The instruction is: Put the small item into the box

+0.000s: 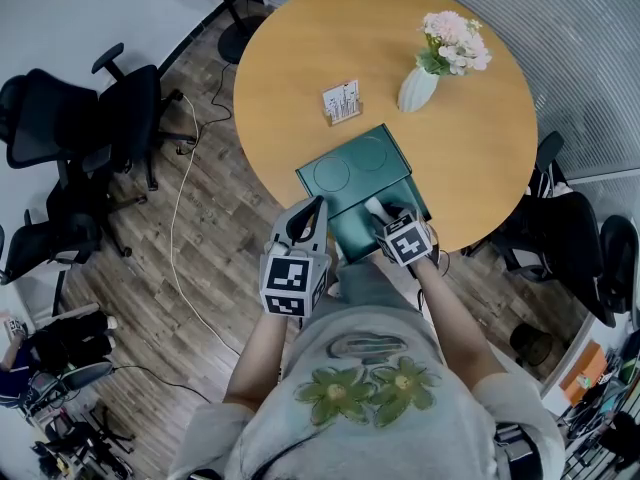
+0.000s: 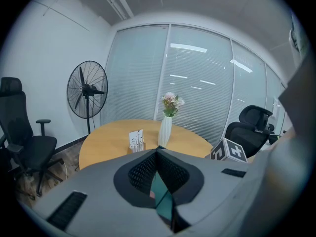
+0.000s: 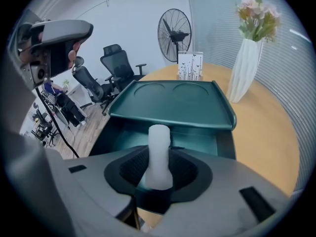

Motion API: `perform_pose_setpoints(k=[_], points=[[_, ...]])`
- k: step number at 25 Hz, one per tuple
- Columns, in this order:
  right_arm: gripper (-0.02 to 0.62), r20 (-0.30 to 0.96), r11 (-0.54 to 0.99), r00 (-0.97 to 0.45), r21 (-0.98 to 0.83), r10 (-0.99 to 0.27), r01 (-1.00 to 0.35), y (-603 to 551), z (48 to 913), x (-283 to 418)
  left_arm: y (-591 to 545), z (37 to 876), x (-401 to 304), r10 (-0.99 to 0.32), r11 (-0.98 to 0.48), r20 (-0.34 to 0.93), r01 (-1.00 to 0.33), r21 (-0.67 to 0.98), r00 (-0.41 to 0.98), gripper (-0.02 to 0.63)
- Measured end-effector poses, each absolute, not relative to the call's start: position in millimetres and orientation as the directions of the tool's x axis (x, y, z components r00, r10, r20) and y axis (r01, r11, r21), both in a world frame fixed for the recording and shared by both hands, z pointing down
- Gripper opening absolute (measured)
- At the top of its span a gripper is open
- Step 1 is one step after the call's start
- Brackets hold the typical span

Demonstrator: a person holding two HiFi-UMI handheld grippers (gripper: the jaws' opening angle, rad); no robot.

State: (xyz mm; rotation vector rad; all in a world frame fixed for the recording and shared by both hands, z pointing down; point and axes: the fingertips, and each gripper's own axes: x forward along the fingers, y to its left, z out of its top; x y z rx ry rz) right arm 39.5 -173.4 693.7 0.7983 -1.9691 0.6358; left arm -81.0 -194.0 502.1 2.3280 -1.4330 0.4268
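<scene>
Right gripper [image 1: 385, 214], in the head view, is clamped on a small white cylinder [image 1: 377, 207] above the open drawer [image 1: 352, 234] of the teal box [image 1: 350, 164]. The box sits at the near edge of the round table [image 1: 300, 58]. Left gripper [image 1: 317, 206] is just beside the box's front left corner. A white vase [image 1: 417, 88] of flowers and a card stand [image 1: 342, 101] stand farther back on the table.

From the left gripper view, the left gripper [image 2: 158, 151] has its jaws meeting at the tips with nothing clamped. A sliver of teal shows through the gap behind them.

From the right gripper view, the right gripper [image 3: 159, 174] presses its pads on the lower part of the small white cylinder [image 3: 159, 147]. The cylinder sticks out along the jaws, and its free end is over the drawer [image 3: 128, 135], beneath the box's flat top [image 3: 173, 100].
</scene>
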Motion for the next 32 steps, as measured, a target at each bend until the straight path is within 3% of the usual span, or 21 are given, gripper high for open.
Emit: perform_pose_setpoints(k=[27, 32], points=[[0.143, 0.934, 0.742, -0.31, -0.08, -0.178, -0.665, -169.6, 725.1, 37.7, -190.5, 513.1, -83.0, -0.781, -0.394, 0.46, -0.904, 0.165, 0.423, 0.002], [0.191, 0.934, 0.738, -0.318, -0.097, -0.165, -0.668, -168.4, 726.3, 38.1, -191.1, 511.5, -82.0, -0.781, -0.395, 0.458, -0.904, 0.161, 0.423, 0.002]])
